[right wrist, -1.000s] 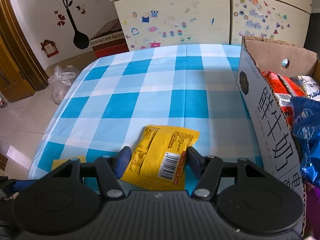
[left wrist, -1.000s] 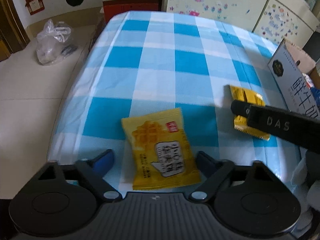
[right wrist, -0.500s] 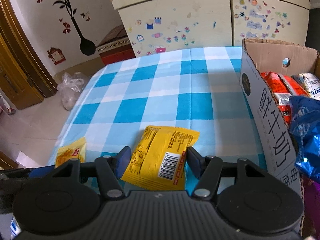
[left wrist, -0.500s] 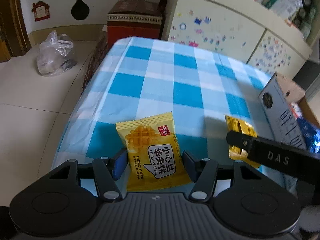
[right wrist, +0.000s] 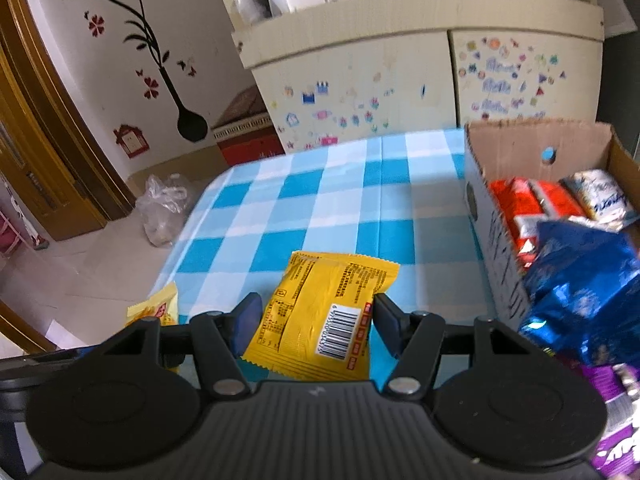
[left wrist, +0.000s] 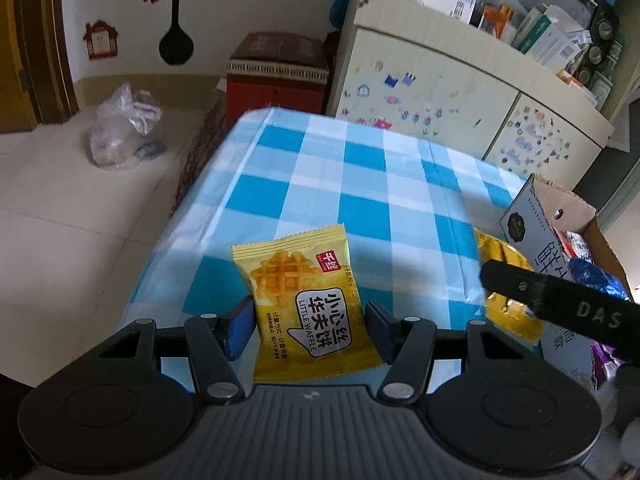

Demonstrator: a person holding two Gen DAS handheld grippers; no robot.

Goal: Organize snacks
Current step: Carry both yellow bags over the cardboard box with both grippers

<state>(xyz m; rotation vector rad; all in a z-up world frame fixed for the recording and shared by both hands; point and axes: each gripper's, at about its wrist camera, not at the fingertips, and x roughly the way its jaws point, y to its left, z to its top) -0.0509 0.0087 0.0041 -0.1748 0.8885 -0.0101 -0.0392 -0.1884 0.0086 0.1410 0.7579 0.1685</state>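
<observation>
Above the checked tablecloth [left wrist: 360, 184], both tools have risen, left tool [left wrist: 308, 326] newly clamping a waffle packet [left wrist: 308, 308], right tool [right wrist: 316, 326] gripping a yellow packet [right wrist: 324, 312].

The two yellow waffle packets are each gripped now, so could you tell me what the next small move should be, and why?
Probably carry both toward the cardboard box: the left gripper is clamped on one waffle packet, the right gripper on the other packet, and the open box already holds snacks.
</observation>
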